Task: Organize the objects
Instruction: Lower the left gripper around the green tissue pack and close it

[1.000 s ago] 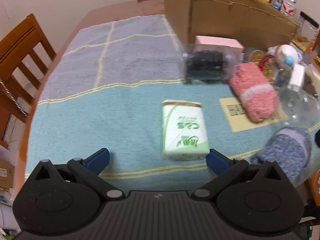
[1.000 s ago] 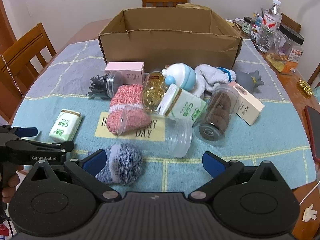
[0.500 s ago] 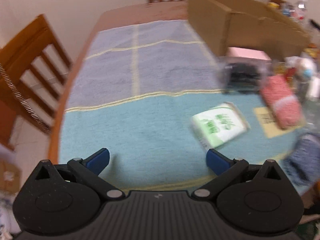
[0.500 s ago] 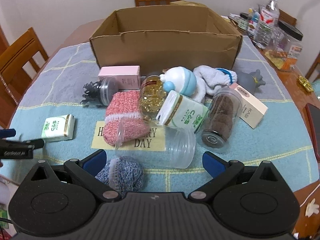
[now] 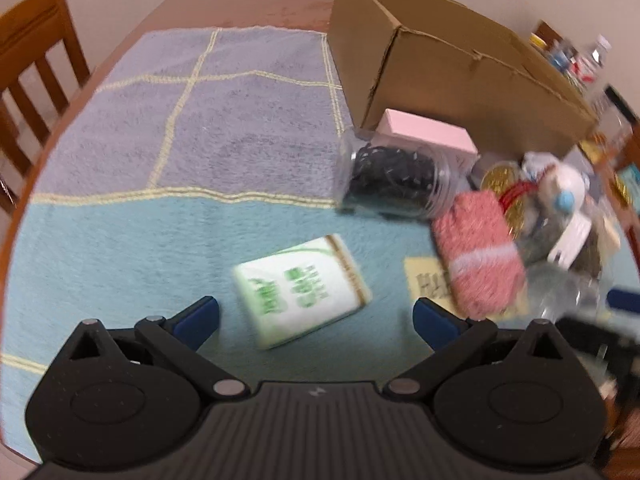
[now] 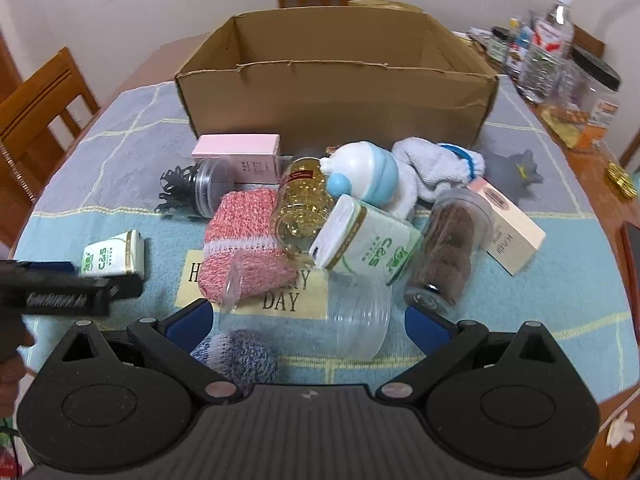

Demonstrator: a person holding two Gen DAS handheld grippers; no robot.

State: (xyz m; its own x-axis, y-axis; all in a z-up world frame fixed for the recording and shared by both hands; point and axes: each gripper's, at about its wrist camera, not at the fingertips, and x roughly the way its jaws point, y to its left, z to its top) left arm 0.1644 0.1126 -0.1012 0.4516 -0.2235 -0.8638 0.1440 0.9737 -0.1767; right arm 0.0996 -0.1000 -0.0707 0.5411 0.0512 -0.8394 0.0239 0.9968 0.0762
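A small green-and-white tissue pack (image 5: 301, 289) lies on the blue towel between the open jaws of my left gripper (image 5: 316, 318); it also shows in the right wrist view (image 6: 114, 257). My right gripper (image 6: 307, 322) is open over a clear plastic jar (image 6: 320, 316) and a blue knitted sock (image 6: 240, 354). An open cardboard box (image 6: 336, 92) stands behind a pile: pink sock (image 6: 244, 244), pink box (image 6: 238, 157), jar of black clips (image 6: 196, 192), yellow capsule jar (image 6: 304, 208), larger tissue pack (image 6: 368, 250), cookie jar (image 6: 448, 252).
Wooden chairs (image 6: 36, 120) stand at the left and far side. Bottles and jars (image 6: 552, 52) crowd the table's right edge. A beige box (image 6: 508, 232), white socks (image 6: 432, 172) and a grey toy (image 6: 516, 172) lie at the right of the pile.
My left gripper swung left, then back toward the small tissue pack, which now lies turned at an angle between its jaws. My right gripper moved forward toward the pile.
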